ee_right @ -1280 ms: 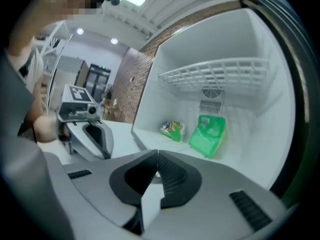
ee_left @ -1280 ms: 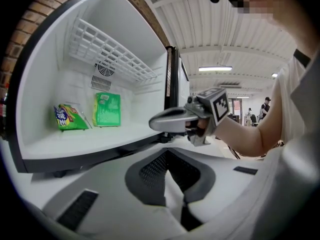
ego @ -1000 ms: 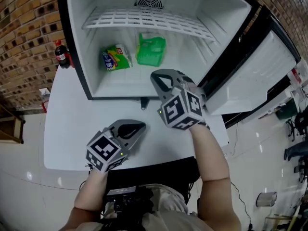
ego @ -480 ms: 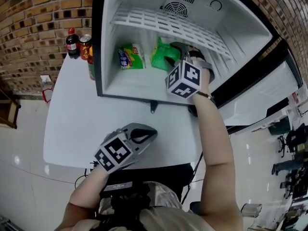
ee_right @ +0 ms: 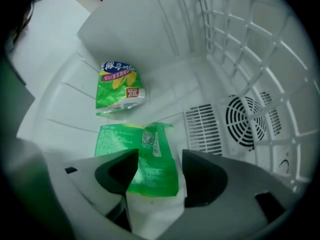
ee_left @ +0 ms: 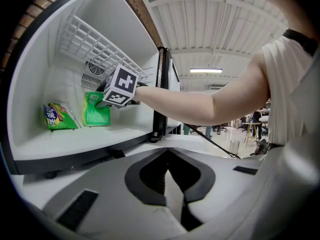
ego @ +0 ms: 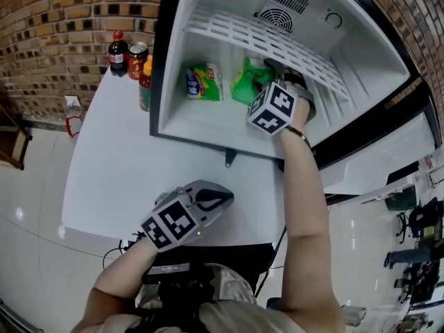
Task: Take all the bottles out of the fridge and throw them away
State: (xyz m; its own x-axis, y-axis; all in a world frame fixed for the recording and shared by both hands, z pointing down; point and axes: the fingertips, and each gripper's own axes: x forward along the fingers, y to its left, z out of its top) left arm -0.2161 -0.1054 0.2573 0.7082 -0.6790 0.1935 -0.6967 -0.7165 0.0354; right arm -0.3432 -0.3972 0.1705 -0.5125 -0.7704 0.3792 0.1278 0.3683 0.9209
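The right tongs (ee_right: 160, 156) reach into the fridge (ego: 361, 47), probably hunting for bottles. Their jaws have just been opening wide and now frame a green pouch (ee_right: 145, 149) on the fridge floor without pressing it. The left tongs (ego: 223, 198) hover closed and empty near the counter's (ego: 111, 179) front edge. The only bottle clearly visible, a cola bottle (ego: 118, 50), stands outside at the counter's far left corner.

Head view: high above, facing steeply down onto the white counter (ego: 118, 186) and into the open fridge (ego: 208, 121). Left gripper view: low over counter, back from fridge, looking near level into it, catching right tool (ee_left: 106, 100) side-on. Right gripper view: inside fridge, close over green pouch (ee_right: 150, 169), facing fan grille (ee_right: 245, 116). Shared across all three: pouch, snack bag (ego: 202, 82), wire shelf (ego: 263, 40).
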